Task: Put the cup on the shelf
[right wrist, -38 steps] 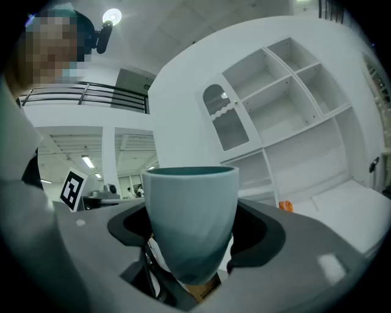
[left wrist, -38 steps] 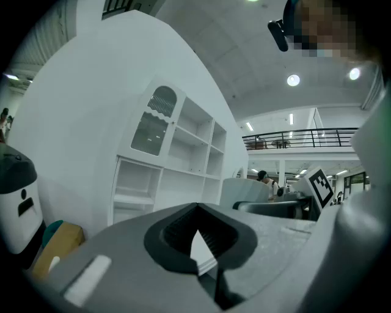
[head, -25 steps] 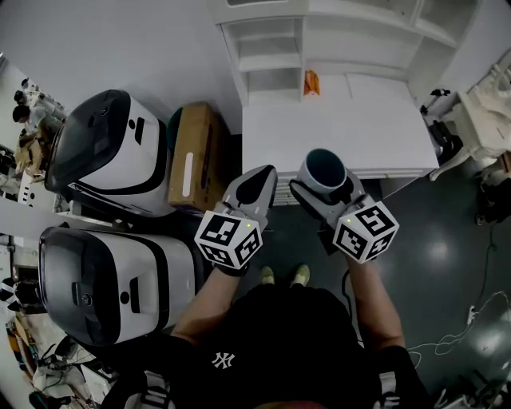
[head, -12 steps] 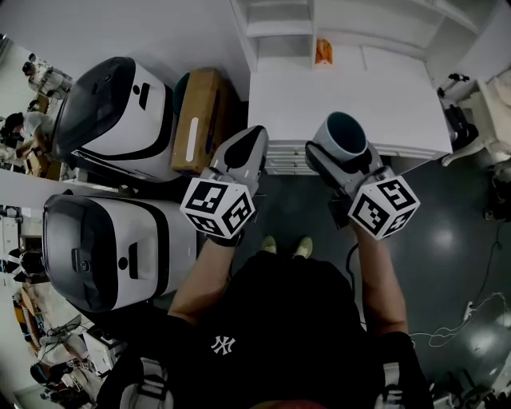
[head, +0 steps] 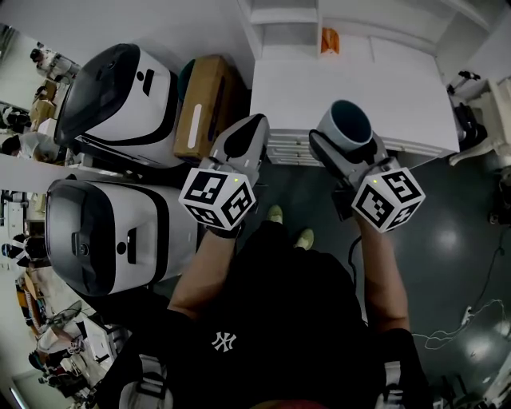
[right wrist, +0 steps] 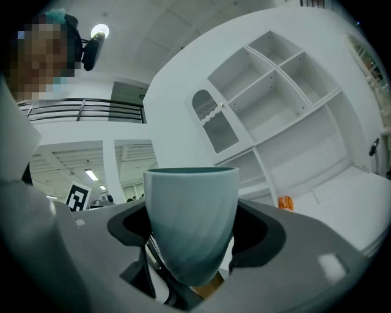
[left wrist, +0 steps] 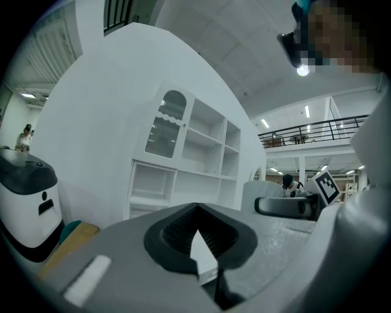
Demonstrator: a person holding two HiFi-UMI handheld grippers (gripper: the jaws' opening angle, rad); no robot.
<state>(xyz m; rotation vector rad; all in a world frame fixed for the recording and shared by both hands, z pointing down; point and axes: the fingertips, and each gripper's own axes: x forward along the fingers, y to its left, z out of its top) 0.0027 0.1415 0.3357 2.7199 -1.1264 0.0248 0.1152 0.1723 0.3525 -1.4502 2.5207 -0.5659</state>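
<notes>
Cup (head: 350,126): pale teal, ribbed wall, darker inside. It is upright with its mouth up, clamped in the right gripper (head: 345,148). The jaws close on its lower body from both sides, and its rim stands clear above them. From the head view it hangs in the air over the front edge of the white counter (head: 351,80), toward the right half, touching no surface.

Left gripper (head: 254,125): jaws brought together at the tips, nothing held between them. It is level with the right gripper and off the counter's front left corner, apart from the cup.

Shelf (head: 287,16): white unit with open compartments, rising from the back edge of the counter at its left end. The right gripper view shows more open compartments stacked higher up, and one door with an arched panel.

Orange item (head: 330,40): small, at the back edge of the counter near the shelf's base; I cannot tell what it is.

Left of the counter a brown box (head: 204,108) stands on edge. Beyond it are two large white-and-black machines (head: 120,88), one nearer than the other.

Floor (head: 447,240): dark and glossy.
</notes>
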